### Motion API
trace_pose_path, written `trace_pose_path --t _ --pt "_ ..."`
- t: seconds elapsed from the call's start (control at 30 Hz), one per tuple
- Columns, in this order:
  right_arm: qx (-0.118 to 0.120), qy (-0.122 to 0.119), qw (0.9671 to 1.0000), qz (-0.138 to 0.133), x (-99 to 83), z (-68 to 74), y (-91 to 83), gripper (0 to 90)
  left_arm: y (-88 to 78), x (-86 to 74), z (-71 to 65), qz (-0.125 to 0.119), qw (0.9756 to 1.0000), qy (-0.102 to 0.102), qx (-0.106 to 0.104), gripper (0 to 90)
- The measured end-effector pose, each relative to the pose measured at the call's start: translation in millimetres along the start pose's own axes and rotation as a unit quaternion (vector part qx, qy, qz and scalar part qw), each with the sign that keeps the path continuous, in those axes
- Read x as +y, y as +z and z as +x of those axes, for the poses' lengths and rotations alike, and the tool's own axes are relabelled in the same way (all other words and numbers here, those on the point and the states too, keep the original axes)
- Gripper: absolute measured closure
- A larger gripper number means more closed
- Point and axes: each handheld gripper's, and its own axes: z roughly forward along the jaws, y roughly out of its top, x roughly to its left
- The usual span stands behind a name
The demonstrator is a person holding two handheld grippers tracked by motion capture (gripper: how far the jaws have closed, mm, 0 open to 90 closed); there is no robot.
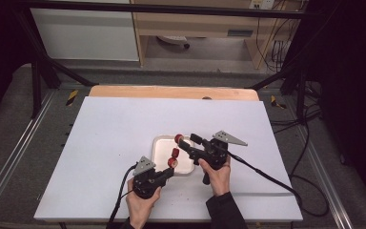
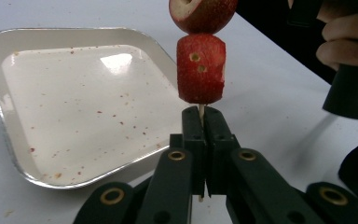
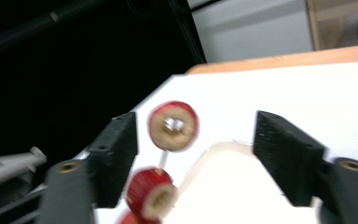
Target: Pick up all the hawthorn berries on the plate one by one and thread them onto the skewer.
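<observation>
Our left gripper [image 2: 200,122] pinched the skewer [image 2: 200,111] upright beside the tray [image 2: 9,140]; the right gripper [image 3: 193,154] stood spread around the top red slice [image 3: 173,126] — we judged a slow, straight pull best, the skewer held steady.

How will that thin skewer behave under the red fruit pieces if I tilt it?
The skewer looks thin and wooden, so it may flex or snap under side load. The left tongs pinch only its bottom end, and with the fruit pieces stacked above, it is probably top-heavy. The pieces seem loosely threaded and could slide or spin.
</observation>
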Motion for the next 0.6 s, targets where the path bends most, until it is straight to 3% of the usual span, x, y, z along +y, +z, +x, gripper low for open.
trace_pose_path --t 0.13,0.27,0.6 --pt "-0.023 -0.033 0.9981 0.046 1.7 -6.0 -1.6 17.7 -4.7 1.7 4.3 0.001 0.9999 0.011 0.007 88.6" --pt "-0.038 -0.062 0.9911 0.112 0.6 -13.7 -2.9 10.4 -8.9 3.5 8.7 0.007 0.9996 0.025 0.015 88.5" --pt "-0.059 -0.111 0.9755 0.181 -9.6 -34.4 -24.4 4.2 -19.1 12.7 17.4 0.027 0.9979 0.050 0.029 88.5"
